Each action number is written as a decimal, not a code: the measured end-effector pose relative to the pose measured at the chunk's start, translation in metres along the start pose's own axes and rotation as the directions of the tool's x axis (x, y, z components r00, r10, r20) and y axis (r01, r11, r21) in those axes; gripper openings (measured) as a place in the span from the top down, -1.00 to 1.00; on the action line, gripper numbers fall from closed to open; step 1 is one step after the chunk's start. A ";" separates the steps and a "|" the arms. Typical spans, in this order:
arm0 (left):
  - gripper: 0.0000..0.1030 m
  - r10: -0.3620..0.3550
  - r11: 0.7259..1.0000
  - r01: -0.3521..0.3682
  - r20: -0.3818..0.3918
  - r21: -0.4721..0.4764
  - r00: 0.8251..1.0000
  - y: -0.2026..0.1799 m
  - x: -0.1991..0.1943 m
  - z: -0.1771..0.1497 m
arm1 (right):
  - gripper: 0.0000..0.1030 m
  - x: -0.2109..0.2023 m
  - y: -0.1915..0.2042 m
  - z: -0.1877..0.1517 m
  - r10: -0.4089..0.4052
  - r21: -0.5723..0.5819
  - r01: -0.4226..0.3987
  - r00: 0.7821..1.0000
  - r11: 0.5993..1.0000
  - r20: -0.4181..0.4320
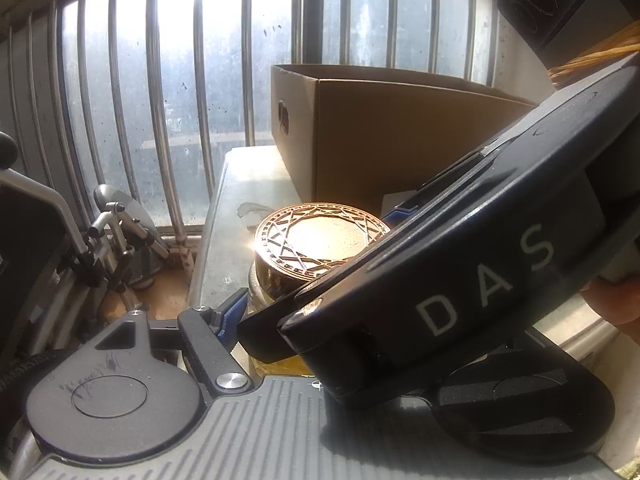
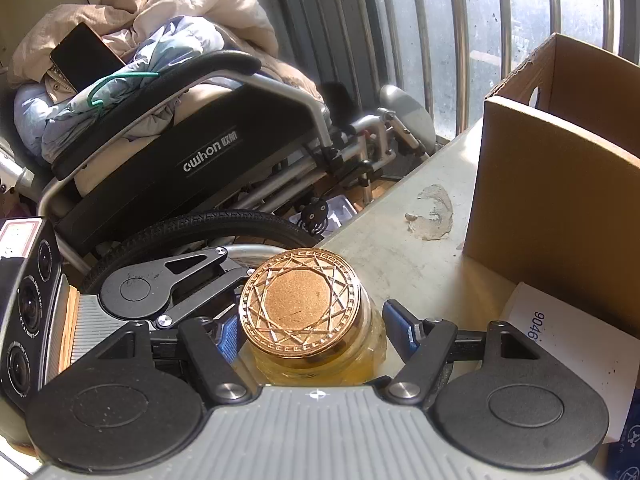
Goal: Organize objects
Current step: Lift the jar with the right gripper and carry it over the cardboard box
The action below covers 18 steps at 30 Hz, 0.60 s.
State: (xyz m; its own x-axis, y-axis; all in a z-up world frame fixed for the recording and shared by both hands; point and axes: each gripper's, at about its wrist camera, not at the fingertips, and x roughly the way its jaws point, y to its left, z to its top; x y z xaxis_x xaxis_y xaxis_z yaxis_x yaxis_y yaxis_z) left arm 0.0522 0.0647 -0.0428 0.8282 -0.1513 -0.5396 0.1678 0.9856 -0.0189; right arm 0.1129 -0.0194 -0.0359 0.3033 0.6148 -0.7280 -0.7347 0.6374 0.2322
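Observation:
A glass jar of yellow liquid with a copper patterned lid [image 2: 300, 302] stands on the pale table [image 2: 400, 248]. The lid also shows in the left wrist view [image 1: 320, 240]. My right gripper [image 2: 316, 328] is open around the jar, its blue pads [image 2: 396, 324] a little apart from the glass on the right. My left gripper [image 1: 312, 276] reaches the jar from the other side. Its left pad [image 1: 232, 308] lies against the jar, and its right finger is hidden behind the right gripper's body [image 1: 460, 264]. An open cardboard box [image 2: 560, 184] stands just beyond the jar.
A folded wheelchair [image 2: 208, 152] piled with clothes and a phone [image 2: 86, 58] stands left of the table. Barred windows [image 1: 180, 80] lie behind. A white labelled box [image 2: 572, 344] sits at the cardboard box's foot. A dried stain [image 2: 432, 212] marks the table.

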 end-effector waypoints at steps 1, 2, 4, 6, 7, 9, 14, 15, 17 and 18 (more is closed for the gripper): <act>-0.41 0.002 1.000 -0.002 0.006 -0.003 1.000 -0.001 -0.002 0.001 | -0.44 -0.002 0.002 0.001 -0.003 -0.006 0.003 1.000 1.000 0.007; -0.41 0.004 1.000 -0.003 0.014 -0.004 1.000 -0.001 -0.005 0.003 | -0.44 -0.004 0.004 0.002 -0.007 -0.011 0.007 1.000 1.000 0.015; -0.41 0.008 1.000 -0.008 0.036 -0.005 0.999 -0.001 -0.008 0.006 | -0.44 -0.009 0.007 0.005 -0.013 -0.022 0.013 0.999 1.000 0.033; -0.41 0.009 1.000 -0.009 0.052 -0.003 0.999 -0.002 -0.011 0.011 | -0.44 -0.015 0.010 0.008 -0.021 -0.030 0.023 0.998 0.999 0.053; -0.41 0.009 1.000 -0.009 0.060 -0.002 0.998 -0.003 -0.012 0.014 | -0.44 -0.017 0.010 0.009 -0.025 -0.033 0.027 0.998 0.999 0.062; -0.41 0.007 1.000 -0.008 0.077 0.004 0.997 -0.005 -0.014 0.020 | -0.44 -0.025 0.011 0.013 -0.033 -0.036 0.036 0.996 0.999 0.085; -0.41 0.002 0.999 -0.006 0.142 0.033 0.990 -0.011 -0.016 0.044 | -0.44 -0.049 0.008 0.026 -0.062 -0.056 0.072 0.985 0.996 0.159; -0.41 0.000 0.999 -0.006 0.156 0.039 0.988 -0.012 -0.016 0.050 | -0.44 -0.053 0.007 0.030 -0.069 -0.059 0.081 0.982 0.995 0.174; -0.41 -0.006 0.999 -0.004 0.186 0.052 0.983 -0.014 -0.016 0.064 | -0.44 -0.063 0.004 0.038 -0.082 -0.066 0.097 0.976 0.993 0.202; -0.41 -0.009 0.998 -0.003 0.202 0.060 0.979 -0.015 -0.015 0.071 | -0.44 -0.069 0.002 0.044 -0.092 -0.070 0.110 0.971 0.991 0.219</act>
State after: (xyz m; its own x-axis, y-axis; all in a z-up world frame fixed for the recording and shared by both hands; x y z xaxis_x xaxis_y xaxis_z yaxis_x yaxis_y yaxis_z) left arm 0.0749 0.0469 0.0252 0.9174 -0.1723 -0.3587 0.1970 0.9799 0.0330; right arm 0.1173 -0.0403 0.0438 0.4953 0.6406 -0.5868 -0.7379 0.6667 0.1049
